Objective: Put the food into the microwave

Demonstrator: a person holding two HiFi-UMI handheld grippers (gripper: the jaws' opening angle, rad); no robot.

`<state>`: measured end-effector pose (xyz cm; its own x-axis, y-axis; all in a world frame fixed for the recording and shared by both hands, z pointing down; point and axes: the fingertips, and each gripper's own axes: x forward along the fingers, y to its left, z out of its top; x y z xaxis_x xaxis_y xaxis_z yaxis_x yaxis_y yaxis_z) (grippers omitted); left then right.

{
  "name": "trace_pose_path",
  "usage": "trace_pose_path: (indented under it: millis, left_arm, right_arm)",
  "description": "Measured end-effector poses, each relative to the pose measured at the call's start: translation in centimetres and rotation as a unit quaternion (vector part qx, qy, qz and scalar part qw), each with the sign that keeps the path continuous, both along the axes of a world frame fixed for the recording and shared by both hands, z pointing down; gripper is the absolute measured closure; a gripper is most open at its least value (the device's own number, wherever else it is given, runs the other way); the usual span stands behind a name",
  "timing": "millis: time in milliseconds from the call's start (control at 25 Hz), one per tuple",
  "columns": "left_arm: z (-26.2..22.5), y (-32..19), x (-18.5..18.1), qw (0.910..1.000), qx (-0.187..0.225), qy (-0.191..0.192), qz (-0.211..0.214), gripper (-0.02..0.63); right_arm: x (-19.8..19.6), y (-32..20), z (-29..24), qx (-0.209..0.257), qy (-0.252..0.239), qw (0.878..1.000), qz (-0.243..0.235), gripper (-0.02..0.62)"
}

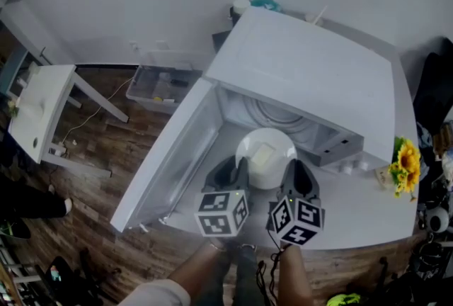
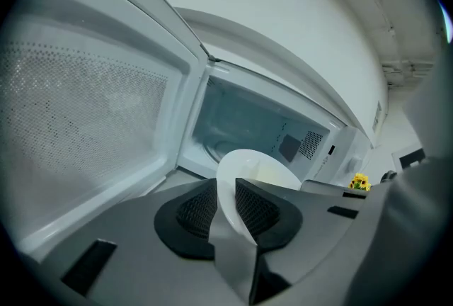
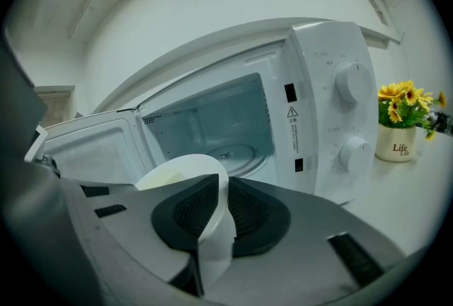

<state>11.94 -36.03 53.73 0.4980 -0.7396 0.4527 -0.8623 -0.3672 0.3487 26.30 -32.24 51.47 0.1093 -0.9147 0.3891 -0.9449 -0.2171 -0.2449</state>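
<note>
A white plate (image 1: 265,156) with a pale yellow piece of food (image 1: 261,155) on it hangs just in front of the open white microwave (image 1: 311,71). My left gripper (image 1: 237,173) is shut on the plate's left rim (image 2: 228,198). Pinching the right rim (image 3: 218,212) is my right gripper (image 1: 297,177), also shut. The microwave's door (image 1: 173,156) swings wide to the left. Its cavity (image 3: 212,124) shows the glass turntable (image 3: 230,152) with nothing on it.
A small pot of yellow flowers (image 1: 403,166) stands right of the microwave on the white table (image 1: 368,212). The microwave's two knobs (image 3: 350,81) face me at right. On the wooden floor at left are a white stool (image 1: 39,113) and a clear bin (image 1: 159,85).
</note>
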Motion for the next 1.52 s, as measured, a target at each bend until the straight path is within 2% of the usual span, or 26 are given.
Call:
trace_pose_path:
  millis: [920,1520]
  left_arm:
    - [-0.9,-7.2,2.7,0.9996,0.017,0.024,0.003,0.517]
    - [0.2,-12.9,5.0,0.9991,0.040,0.006,0.013,0.515]
  right_arm:
    - [2.4,-5.9,-0.9,0.035,0.003,0.999,0.016,0.540]
    - [4.2,-10.5,0.1,0.036,0.014,0.999,0.036,0.540]
